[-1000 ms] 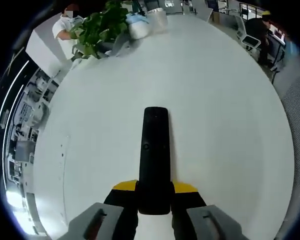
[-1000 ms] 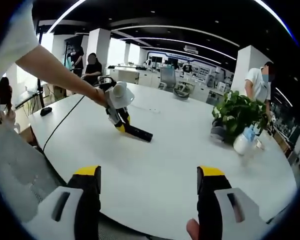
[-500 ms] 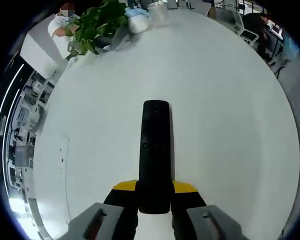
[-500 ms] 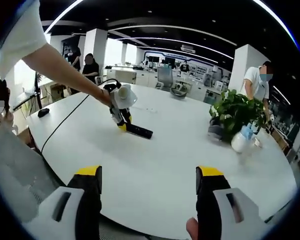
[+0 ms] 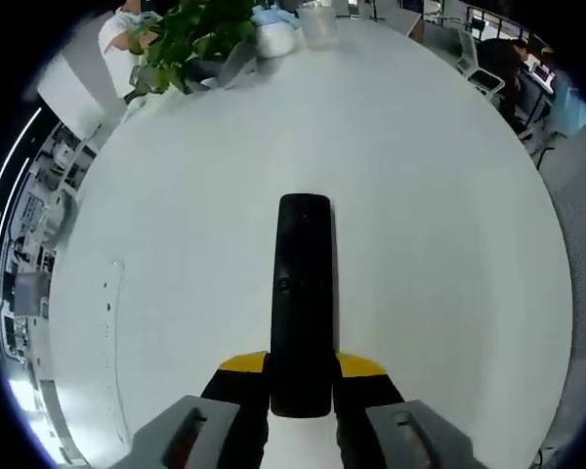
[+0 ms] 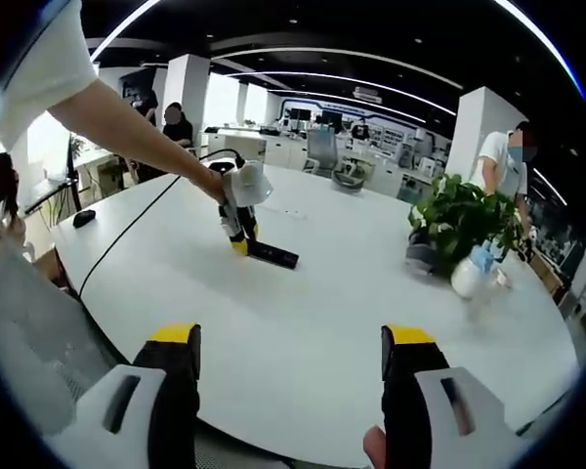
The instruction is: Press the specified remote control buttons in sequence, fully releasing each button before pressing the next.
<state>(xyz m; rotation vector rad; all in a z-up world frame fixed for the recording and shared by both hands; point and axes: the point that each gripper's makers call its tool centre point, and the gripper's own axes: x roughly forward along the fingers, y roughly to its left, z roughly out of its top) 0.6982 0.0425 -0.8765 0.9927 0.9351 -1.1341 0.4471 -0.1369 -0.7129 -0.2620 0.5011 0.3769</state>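
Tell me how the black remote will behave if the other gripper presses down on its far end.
The remote looks like a stiff, slim bar, so it should not flex. The left gripper clamps just its near end, so a far-end press may lever it downward. Its flat back probably settles on the white table rather than rolling.

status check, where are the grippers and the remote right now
Left gripper shut on remote, held flat over white table. Right gripper open, empty, well short of the remote. Potted plant off to the side, path clear.
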